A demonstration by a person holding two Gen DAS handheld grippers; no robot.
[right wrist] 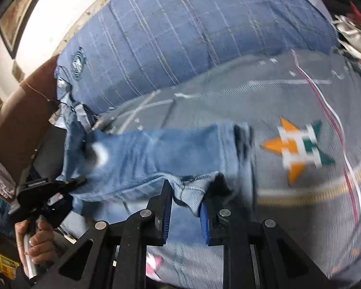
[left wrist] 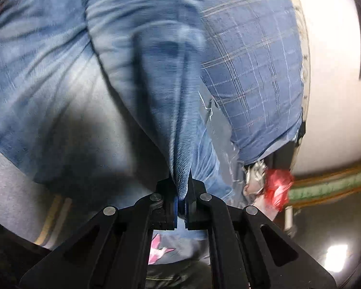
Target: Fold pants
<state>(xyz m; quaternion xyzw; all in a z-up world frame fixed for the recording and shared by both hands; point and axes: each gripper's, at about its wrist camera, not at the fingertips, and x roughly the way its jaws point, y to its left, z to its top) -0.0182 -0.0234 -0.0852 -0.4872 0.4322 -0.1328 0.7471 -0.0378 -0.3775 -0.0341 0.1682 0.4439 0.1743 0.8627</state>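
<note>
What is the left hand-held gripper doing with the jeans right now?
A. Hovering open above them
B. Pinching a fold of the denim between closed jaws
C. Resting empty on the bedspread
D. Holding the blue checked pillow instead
B: in the left wrist view the left hand-held gripper has its jaws closed tight on a bunched fold of the jeans, with the blue checked pillow untouched behind.
</note>
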